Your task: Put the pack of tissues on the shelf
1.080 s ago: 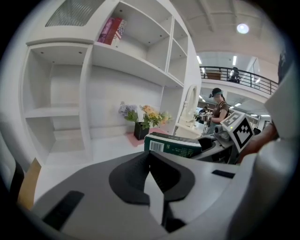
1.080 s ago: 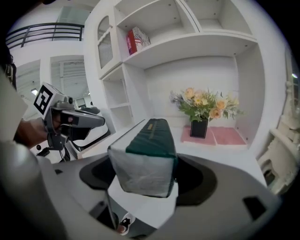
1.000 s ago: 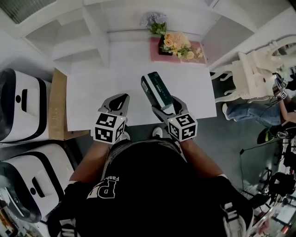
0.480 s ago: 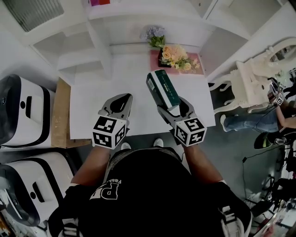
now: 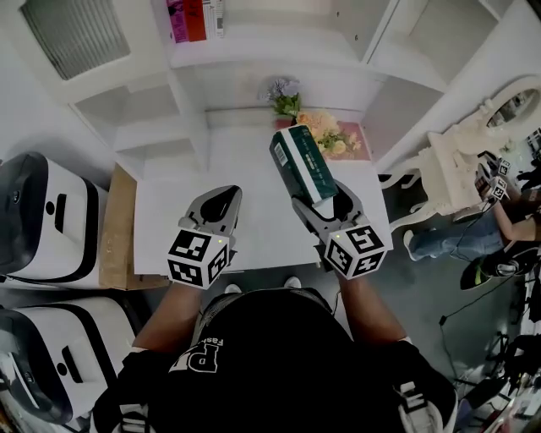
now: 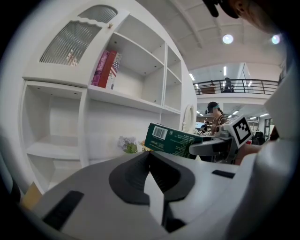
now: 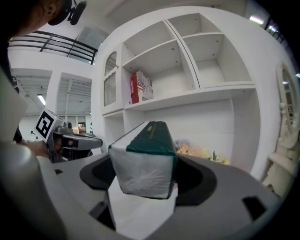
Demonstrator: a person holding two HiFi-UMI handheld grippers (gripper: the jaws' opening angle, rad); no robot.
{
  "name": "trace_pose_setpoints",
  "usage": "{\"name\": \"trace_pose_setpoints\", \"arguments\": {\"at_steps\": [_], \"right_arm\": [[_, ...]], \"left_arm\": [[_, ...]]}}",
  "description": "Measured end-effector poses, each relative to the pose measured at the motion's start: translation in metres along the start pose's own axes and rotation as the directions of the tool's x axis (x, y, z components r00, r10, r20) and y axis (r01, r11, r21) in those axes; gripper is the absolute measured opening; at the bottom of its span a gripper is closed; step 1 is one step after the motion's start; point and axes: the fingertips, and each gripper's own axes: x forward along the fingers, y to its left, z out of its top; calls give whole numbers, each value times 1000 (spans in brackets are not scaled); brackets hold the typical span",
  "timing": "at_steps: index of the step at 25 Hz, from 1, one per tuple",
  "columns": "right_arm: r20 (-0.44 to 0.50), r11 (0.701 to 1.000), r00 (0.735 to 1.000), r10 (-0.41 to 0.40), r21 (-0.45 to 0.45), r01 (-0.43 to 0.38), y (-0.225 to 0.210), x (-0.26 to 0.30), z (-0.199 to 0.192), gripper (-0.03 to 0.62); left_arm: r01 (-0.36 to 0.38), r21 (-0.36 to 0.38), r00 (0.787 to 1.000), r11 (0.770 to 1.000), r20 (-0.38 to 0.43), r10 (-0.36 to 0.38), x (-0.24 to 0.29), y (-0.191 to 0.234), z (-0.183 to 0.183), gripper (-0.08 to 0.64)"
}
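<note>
The pack of tissues (image 5: 301, 162) is a long dark green and white package, held up in the air over the white table (image 5: 254, 228). My right gripper (image 5: 324, 201) is shut on its near end, and its far end points toward the white shelf unit (image 5: 270, 42). In the right gripper view the pack (image 7: 146, 161) fills the space between the jaws, with open shelf compartments (image 7: 187, 61) ahead. My left gripper (image 5: 226, 193) hovers over the table's left part, shut and empty. From the left gripper view (image 6: 149, 157) the pack (image 6: 174, 140) shows at the right.
Red and pink books (image 5: 196, 19) stand on an upper shelf. Flowers (image 5: 328, 134) and a purple bunch (image 5: 284, 90) sit at the back of the table. A white ornate chair (image 5: 452, 156) is to the right, white machines (image 5: 42, 220) to the left.
My right gripper has risen and moved forward with the pack toward the shelf. The head view has tipped up and shows more shelf. The left gripper has barely moved.
</note>
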Motion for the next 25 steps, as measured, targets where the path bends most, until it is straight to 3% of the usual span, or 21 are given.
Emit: {"name": "trace_pose_setpoints", "arguments": {"at_steps": [10,18,25], "right_arm": [[149,999,989,-2,-36,7,-7,0,77,371],[263,995,965,-11,-94,37,-15,-1,144,371],[311,985,950,-26,-155,78,-30,9,197,370]], "left_arm": [[-32,16,999,999,33,31,-3,9,16,14],[-32,29,998,999,63,30,-3,12,31,14],[-36,34,998,999,59,34,-2,15,31,14]]}}
